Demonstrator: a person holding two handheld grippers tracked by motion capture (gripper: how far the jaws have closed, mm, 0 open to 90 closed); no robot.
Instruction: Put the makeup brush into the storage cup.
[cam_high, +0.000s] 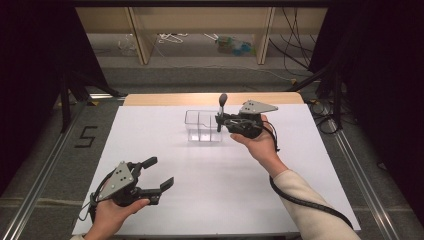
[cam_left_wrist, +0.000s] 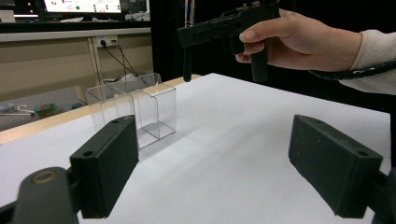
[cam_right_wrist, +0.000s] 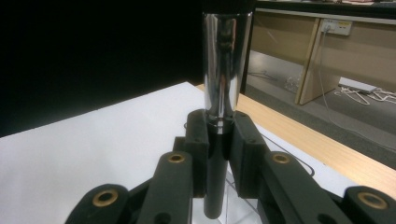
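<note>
Utensil held upright over the clear organiser

On the white table (cam_high: 165, 200), the two-compartment clear box (cam_high: 202, 126) sits mid-table; the left gripper (cam_high: 159, 174) rests near the front edge, jaws wide and empty; the right gripper (cam_high: 220, 120) clamps a metal utensil (cam_high: 222, 107) above the box's right compartment.

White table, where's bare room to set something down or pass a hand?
The white table lies bare between the left gripper and the clear divided box, and along its left edge. It is crowded at the box, where the right gripper holds a shiny utensil.
</note>
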